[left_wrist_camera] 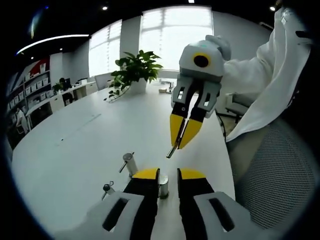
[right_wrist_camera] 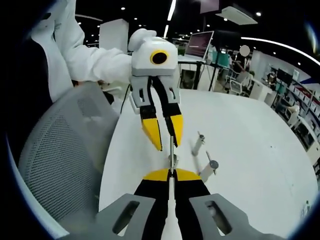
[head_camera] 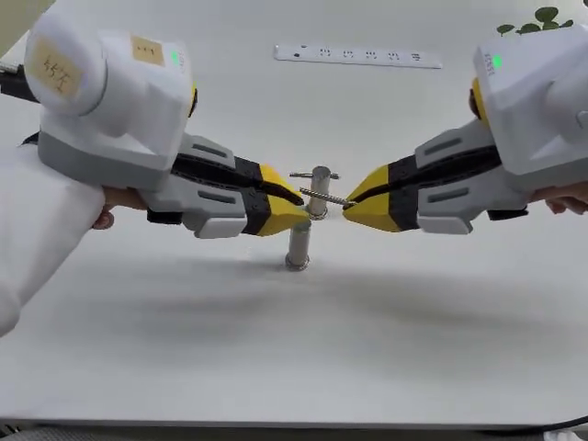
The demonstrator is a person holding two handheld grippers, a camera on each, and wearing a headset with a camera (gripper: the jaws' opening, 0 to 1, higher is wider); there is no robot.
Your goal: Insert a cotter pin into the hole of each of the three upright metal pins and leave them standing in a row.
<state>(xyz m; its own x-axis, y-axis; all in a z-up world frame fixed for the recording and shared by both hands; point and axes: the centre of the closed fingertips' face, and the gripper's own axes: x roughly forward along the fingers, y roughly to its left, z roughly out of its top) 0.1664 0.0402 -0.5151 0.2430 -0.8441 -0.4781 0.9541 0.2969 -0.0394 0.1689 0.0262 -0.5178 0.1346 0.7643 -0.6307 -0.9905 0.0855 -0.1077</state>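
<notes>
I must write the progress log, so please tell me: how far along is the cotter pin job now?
Done: two pins already seem to carry cotter pins. In hand: the right tool is shut on a third cotter pin, near the last pin, which stands between the jaws of the open left tool. Left: push it through that pin's hole.

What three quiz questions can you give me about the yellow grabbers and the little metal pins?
1. True or false: the left gripper is shut.
2. Which one holds the cotter pin? A. the left gripper B. the right gripper C. neither
3. Fill in: ___ upright metal pins stand on the table.
Key: 1 false; 2 B; 3 three.
</notes>
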